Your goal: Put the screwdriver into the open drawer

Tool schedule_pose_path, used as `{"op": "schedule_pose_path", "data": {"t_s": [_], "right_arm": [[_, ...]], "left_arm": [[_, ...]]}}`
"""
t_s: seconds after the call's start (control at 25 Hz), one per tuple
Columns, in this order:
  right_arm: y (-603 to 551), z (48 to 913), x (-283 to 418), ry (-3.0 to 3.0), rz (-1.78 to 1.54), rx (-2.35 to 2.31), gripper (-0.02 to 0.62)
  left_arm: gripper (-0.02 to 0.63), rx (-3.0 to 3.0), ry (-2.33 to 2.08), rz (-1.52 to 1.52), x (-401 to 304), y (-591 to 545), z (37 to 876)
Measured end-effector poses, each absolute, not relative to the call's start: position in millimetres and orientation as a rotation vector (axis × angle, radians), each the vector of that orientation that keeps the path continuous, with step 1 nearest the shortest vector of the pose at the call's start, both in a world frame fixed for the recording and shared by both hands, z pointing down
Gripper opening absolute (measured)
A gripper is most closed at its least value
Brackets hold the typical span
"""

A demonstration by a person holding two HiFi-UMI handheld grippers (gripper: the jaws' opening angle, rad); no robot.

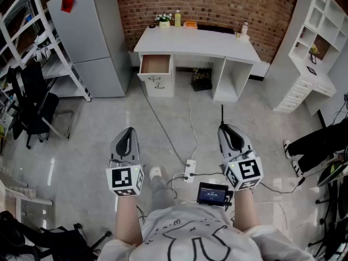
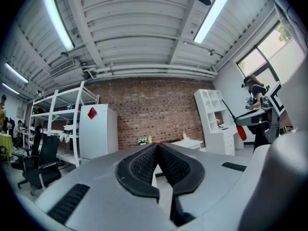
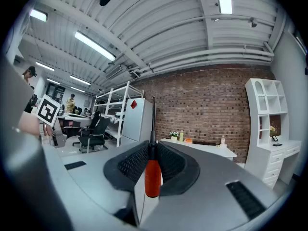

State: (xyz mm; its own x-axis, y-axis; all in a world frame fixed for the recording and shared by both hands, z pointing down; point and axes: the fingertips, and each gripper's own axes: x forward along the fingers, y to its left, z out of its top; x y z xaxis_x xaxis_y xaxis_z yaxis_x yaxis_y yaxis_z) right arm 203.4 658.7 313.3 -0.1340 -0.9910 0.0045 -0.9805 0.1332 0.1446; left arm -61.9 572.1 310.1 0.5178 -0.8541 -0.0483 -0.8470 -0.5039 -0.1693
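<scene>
You stood well back from the bench (image 1: 196,41), facing it across open floor, with both tools held out toward it. Your right hand-held gripper (image 1: 224,129) was clamped on the screwdriver (image 3: 152,176): its jaws pinched the tool where the orange-red handle joins the dark shaft, the handle lay back toward you and the shaft stuck out past the jaw tips, pointing toward the bench. Your left hand-held gripper (image 1: 128,130) carried nothing, and its jaws met at the tips. The drawer (image 1: 155,64) was pulled out at the left end of the bench, just under the top, with its wooden inside showing; the screwdriver was still well apart from it. On the bench top, near its back edge, stood a small potted plant (image 1: 163,18) and a yellow bottle (image 1: 177,18) just beside it. A grey fridge (image 1: 89,31) stood to the left of the bench and a white shelf unit (image 1: 312,42) to its right.
</scene>
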Motion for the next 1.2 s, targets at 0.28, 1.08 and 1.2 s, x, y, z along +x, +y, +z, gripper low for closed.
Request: {"op": "schedule_pose_path", "data": {"t_s": [0.28, 1.08, 1.2], "right_arm": [[621, 313, 205, -2.293, -0.159, 2.009, 0.06], [368, 308, 174, -2.282, -0.081, 1.966, 0.06], [325, 310, 163, -2.271, -0.053, 1.966, 0.06]], "left_arm": [[0.012, -2.589, 1.443, -0.065, -55, 536, 310], [0.012, -2.641, 1.493, -0.07, -88, 274, 315], [0.012, -2.665, 1.508, -0.072, -100, 230, 318]]}}
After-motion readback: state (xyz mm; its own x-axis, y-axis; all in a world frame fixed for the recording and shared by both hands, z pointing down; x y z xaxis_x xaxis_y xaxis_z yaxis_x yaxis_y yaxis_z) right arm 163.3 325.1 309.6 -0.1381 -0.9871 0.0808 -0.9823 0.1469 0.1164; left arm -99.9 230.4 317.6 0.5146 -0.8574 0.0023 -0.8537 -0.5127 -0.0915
